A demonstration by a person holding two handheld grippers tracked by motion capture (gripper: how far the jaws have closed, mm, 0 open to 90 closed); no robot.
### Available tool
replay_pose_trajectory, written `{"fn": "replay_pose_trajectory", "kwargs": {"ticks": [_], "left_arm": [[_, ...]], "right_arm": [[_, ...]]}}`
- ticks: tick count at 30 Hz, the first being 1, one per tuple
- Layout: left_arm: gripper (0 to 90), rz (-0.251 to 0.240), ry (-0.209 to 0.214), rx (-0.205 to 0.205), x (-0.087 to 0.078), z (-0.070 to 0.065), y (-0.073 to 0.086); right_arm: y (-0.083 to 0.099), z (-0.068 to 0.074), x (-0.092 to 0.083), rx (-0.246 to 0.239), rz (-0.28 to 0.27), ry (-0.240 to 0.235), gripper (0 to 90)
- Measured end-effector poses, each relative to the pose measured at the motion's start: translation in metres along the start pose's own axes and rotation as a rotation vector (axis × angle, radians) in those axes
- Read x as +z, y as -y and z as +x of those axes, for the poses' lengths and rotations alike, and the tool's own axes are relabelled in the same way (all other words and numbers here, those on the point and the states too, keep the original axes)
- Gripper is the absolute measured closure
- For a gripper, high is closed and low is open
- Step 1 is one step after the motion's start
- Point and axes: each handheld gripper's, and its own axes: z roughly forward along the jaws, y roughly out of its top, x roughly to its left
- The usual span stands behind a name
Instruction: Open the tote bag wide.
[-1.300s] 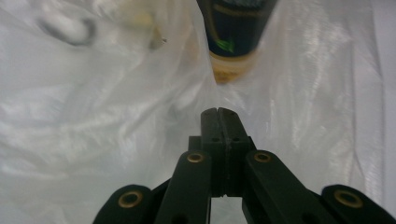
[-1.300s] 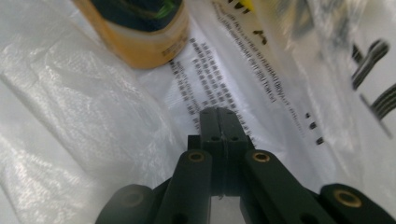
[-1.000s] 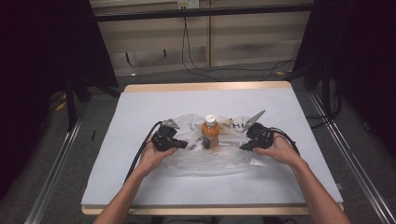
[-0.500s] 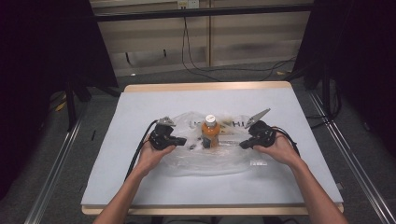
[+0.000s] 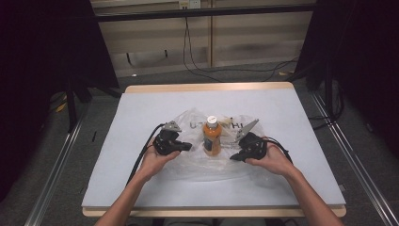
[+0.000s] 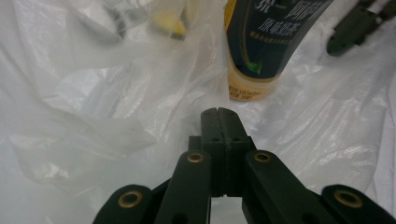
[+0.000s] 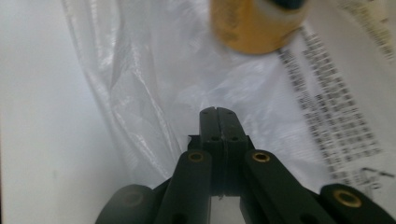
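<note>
Bottle [image 5: 212, 136] stands upright on the plastic bag [image 5: 197, 162], between both grippers. Left gripper [image 5: 187, 147] and right gripper [image 5: 234, 157] flank it about equally; both jaws fully closed, empty.

Bottle [image 5: 212, 136] stands upright on a plastic bag [image 5: 197, 162] spread flat over the middle of the surface [image 5: 141, 106]. Left tongs [image 5: 187, 147] just left of the bottle, over the bag, jaws together, pointing right at it. Right tongs [image 5: 234, 157] just right of the bottle, also over the bag, jaws together, pointing left. Bottle sits between the two, apart from both. In the left gripper view the bottle [image 6: 266, 46] is ahead and slightly right of the tips; in the right gripper view its base [image 7: 254, 25] is ahead, beside the bag's printed text [image 7: 336, 112]. Cables [image 5: 197, 52] lie on the floor behind the surface.
</note>
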Motion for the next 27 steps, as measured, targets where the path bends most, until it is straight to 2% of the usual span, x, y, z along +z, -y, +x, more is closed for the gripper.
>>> {"fn": "replay_pose_trajectory", "kwargs": {"ticks": [2,4,5,6,7,8,10,11,12,13,15,18,21,25,27], "left_arm": [[90.0,-0.026,0.012,-0.011,-0.001,0.001,0.001],[90.0,-0.018,0.01,-0.012,-0.005,0.001,0.0],[90.0,-0.06,0.018,-0.027,-0.008,0.001,0.0],[90.0,-0.06,0.018,-0.027,-0.008,0.001,0.0],[90.0,-0.065,0.013,-0.023,-0.012,0.0,-0.001],[90.0,-0.088,0.016,-0.013,-0.018,-0.002,-0.002],[90.0,-0.114,0.018,-0.008,-0.024,-0.005,-0.003],[90.0,-0.114,0.018,-0.008,-0.024,-0.005,-0.003],[90.0,-0.133,0.015,0.008,-0.03,-0.007,-0.003],[90.0,-0.144,0.013,0.006,-0.033,-0.007,-0.003],[90.0,-0.17,0.007,0.014,-0.04,-0.008,-0.001],[90.0,-0.216,0.008,0.001,-0.05,-0.008,0.003],[90.0,-0.251,0.011,-0.013,-0.059,-0.01,0.009],[90.0,-0.284,-0.006,-0.009,-0.072,-0.015,0.022],[90.0,-0.295,-0.001,-0.016,-0.077,-0.017,0.029]], "right_arm": [[0.005,0.005,0.0,0.001,0.013,-0.019,90.0],[0.008,0.006,-0.003,0.002,-0.009,-0.015,90.0],[0.009,0.005,-0.005,0.017,-0.021,-0.01,90.0],[0.01,0.003,-0.008,0.014,-0.043,0.002,90.0],[0.01,0.003,-0.008,0.014,-0.043,0.002,90.0],[0.009,-0.001,-0.015,0.038,-0.108,0.022,90.0],[0.009,-0.005,-0.023,0.054,-0.175,0.05,90.0],[0.008,-0.007,-0.026,0.068,-0.196,0.065,90.0],[0.008,-0.009,-0.029,0.079,-0.221,0.083,90.0],[0.009,-0.01,-0.032,0.09,-0.241,0.101,90.0],[0.01,-0.012,-0.038,0.115,-0.293,0.115,90.0],[0.012,-0.012,-0.048,0.143,-0.346,0.165,90.0],[0.016,-0.013,-0.061,0.182,-0.404,0.202,90.0],[0.028,-0.008,-0.075,0.221,-0.489,0.247,90.0],[0.035,-0.005,-0.079,0.241,-0.516,0.262,90.0]]}}
